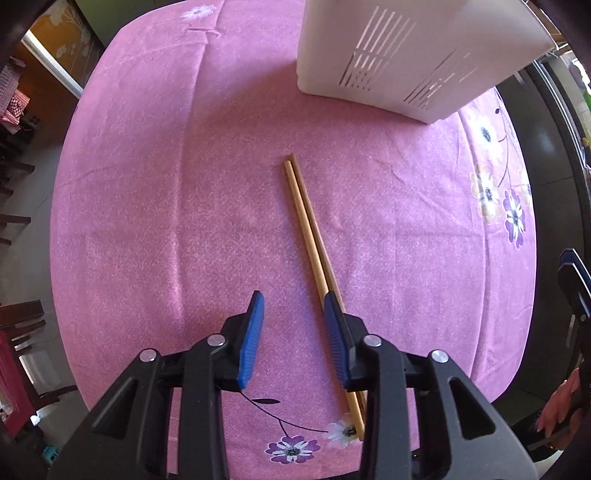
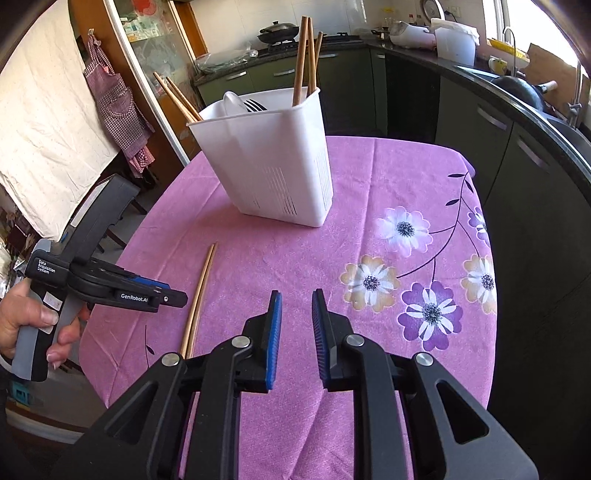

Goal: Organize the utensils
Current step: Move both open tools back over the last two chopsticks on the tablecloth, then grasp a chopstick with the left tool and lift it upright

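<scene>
Chopsticks lie beside downward-pointing left tongs.

A pink flowered tablecloth is covering the surface. A checked apron is hanging beside a glass-fronted cabinet. A wok is sitting on the stove, and a white rice cooker is standing on the dark kitchen counter.

A soft, matt pink cloth with printed flowers is covering the bench. The pair of chopsticks lying on it is looking like smooth pale wood. The slotted utensil holder is showing as smooth white plastic. Both grippers' frames are reading as matt black plastic, with shiny metal rivets and ribbed blue pads.
</scene>
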Demonstrator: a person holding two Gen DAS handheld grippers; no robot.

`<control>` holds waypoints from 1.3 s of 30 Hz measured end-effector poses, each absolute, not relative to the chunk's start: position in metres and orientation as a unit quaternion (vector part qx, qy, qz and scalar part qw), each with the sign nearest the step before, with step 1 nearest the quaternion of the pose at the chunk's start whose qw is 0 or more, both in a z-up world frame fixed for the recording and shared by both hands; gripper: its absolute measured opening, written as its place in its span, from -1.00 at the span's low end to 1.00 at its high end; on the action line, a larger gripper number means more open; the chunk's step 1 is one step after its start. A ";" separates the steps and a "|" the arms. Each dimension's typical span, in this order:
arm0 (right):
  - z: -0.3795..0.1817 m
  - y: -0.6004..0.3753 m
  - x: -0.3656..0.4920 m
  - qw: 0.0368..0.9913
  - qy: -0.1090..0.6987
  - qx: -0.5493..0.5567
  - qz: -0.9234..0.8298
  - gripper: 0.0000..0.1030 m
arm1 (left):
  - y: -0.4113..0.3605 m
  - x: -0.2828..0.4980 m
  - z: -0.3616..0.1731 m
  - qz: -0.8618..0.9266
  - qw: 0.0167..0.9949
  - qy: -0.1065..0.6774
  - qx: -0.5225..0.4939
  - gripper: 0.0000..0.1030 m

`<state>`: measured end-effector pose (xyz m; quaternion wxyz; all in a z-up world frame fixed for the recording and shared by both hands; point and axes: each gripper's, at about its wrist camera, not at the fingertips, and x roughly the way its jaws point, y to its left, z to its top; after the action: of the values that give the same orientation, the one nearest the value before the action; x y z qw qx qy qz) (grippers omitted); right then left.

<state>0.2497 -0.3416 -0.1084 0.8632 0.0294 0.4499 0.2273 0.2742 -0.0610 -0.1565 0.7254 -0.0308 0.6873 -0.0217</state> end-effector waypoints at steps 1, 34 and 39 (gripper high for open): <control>-0.110 -0.342 0.250 0.862 0.451 0.032 0.230 -0.66 | -0.062 0.275 -0.158 -0.020 0.725 0.687 -0.033 -0.37; -0.126 -0.346 0.248 0.849 0.466 0.041 0.247 -0.59 | -0.093 0.297 -0.186 0.001 0.713 0.700 -0.031 -0.88; -0.125 -0.342 0.246 0.848 0.471 0.034 0.242 -0.59 | -0.078 0.289 -0.173 -0.009 0.727 0.686 -0.029 -0.88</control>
<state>0.2465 -0.3420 -0.1253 0.8476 0.0337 0.4709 0.2425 0.2893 -0.0777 -0.1727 0.7270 -0.0295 0.6860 -0.0090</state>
